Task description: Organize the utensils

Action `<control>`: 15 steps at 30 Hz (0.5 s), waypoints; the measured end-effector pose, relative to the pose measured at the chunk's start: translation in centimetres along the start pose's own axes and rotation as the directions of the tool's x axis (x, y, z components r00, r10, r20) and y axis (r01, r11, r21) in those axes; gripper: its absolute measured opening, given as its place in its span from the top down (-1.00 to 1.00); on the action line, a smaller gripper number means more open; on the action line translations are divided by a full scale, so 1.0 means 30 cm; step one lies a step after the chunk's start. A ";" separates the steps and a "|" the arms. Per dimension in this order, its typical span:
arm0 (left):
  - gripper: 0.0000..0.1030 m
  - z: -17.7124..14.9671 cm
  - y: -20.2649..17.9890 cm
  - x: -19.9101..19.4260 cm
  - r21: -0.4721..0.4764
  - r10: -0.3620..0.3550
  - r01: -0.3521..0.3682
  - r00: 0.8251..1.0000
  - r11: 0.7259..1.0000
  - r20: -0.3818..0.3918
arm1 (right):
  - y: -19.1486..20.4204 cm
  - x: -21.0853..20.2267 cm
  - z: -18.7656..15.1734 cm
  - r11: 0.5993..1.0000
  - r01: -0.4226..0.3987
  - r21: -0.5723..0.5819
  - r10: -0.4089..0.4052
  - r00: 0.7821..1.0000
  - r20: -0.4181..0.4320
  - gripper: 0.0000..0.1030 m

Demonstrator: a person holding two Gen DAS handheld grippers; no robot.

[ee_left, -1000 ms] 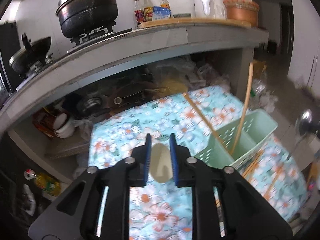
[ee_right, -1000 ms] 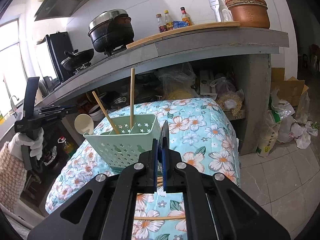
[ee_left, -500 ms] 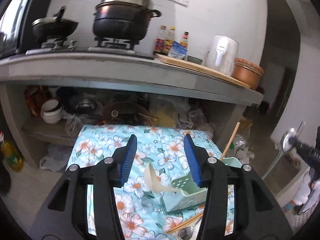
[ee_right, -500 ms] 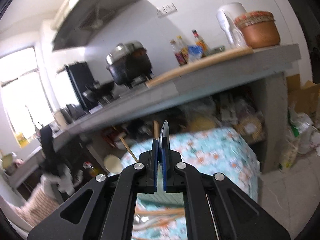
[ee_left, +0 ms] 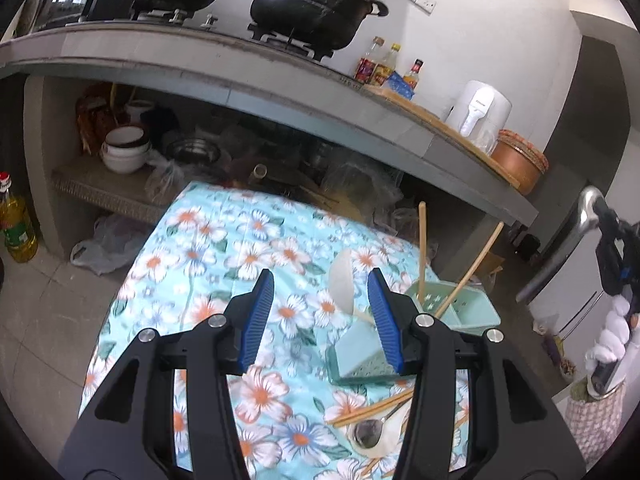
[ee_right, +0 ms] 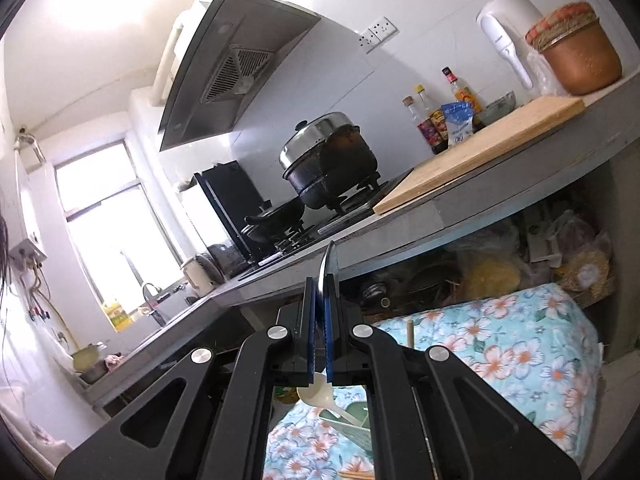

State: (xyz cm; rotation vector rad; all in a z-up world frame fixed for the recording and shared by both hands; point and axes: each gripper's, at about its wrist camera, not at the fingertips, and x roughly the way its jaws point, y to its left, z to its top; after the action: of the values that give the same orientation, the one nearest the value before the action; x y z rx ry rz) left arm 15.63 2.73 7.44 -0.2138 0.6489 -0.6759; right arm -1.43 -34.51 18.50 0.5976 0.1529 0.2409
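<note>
the right gripper (ee_right: 319, 332) had its fingers clamped on the thin edge of a metal utensil (ee_right: 329, 264), probably a ladle or spoon, stiff, smooth and slippery, better held on the handle. the left gripper (ee_left: 320, 320) hung with fingers apart and empty over the floral tabletop (ee_left: 224, 240). light chopsticks (ee_left: 422, 252) and a pale plastic spoon (ee_left: 342, 284) stood in the green caddy (ee_left: 452, 312), with more chopsticks lying loose beside it.

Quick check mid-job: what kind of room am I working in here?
A home kitchen, most likely: a pot on a gas stove, a range hood above, sauce bottles on the counter.
</note>
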 end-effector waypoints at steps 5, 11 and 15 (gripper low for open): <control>0.10 -0.042 0.011 0.005 -0.016 0.001 -0.002 1.000 1.000 -0.021 | -0.091 0.058 -0.053 0.997 0.014 0.074 -0.013 1.000 -0.025 0.93; 0.08 -0.075 0.019 0.015 -0.030 0.007 -0.008 0.999 1.000 -0.039 | -0.237 0.129 -0.153 0.981 0.080 0.178 -0.065 0.994 -0.087 0.93; 0.07 -0.085 0.017 0.015 -0.032 0.006 -0.008 0.999 0.999 -0.042 | -0.333 0.174 -0.211 0.960 0.096 0.263 -0.065 0.990 -0.125 0.92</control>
State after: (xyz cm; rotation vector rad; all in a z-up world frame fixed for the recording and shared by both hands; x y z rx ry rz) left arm 14.57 2.88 5.02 -0.2273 0.7011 -0.6651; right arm 4.05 -37.70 7.22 0.8462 0.3248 0.1766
